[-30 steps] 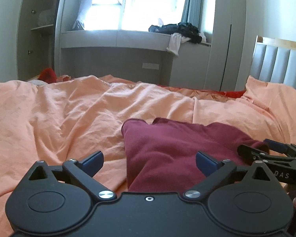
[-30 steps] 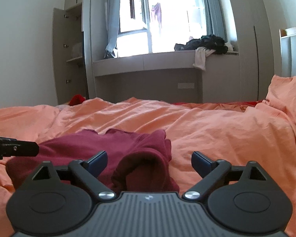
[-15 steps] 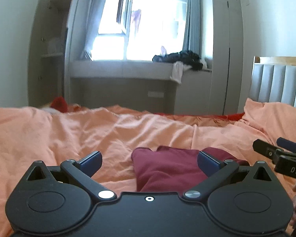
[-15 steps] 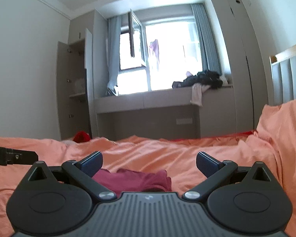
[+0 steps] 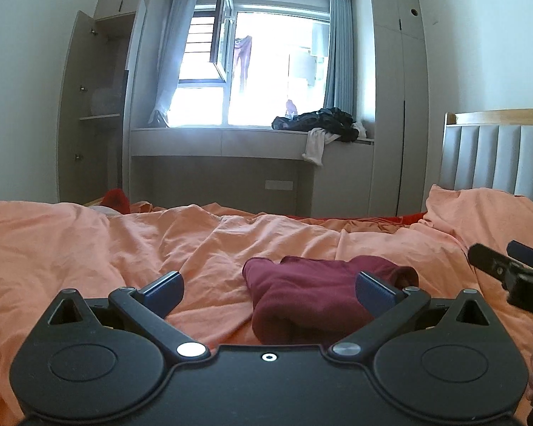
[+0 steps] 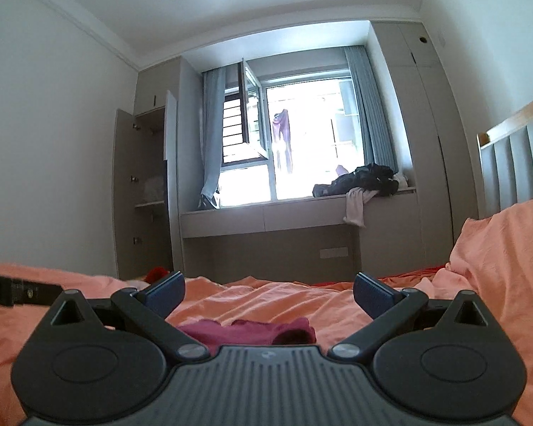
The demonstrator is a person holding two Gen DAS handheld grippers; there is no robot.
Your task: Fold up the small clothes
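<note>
A folded dark red garment point(image 5: 312, 294) lies on the orange bed cover point(image 5: 89, 248). In the right wrist view the garment point(image 6: 252, 332) shows low, just past the gripper body. My left gripper point(image 5: 268, 293) is open and empty, held above the near edge of the garment. My right gripper point(image 6: 268, 293) is open and empty, raised and tilted up, back from the garment. The right gripper's side also shows at the right edge of the left wrist view point(image 5: 511, 269).
A grey headboard point(image 5: 497, 156) stands at the right with an orange pillow point(image 5: 479, 213) below it. Beyond the bed are a window bench with dark clothes point(image 5: 316, 124), an open wardrobe point(image 5: 99, 106) and a red item point(image 5: 115, 198) at the bed's far edge.
Both grippers have pulled back and tilted upward away from the red garment, which now sits lower and smaller in both views. The garment lies unmoved on the bed.
</note>
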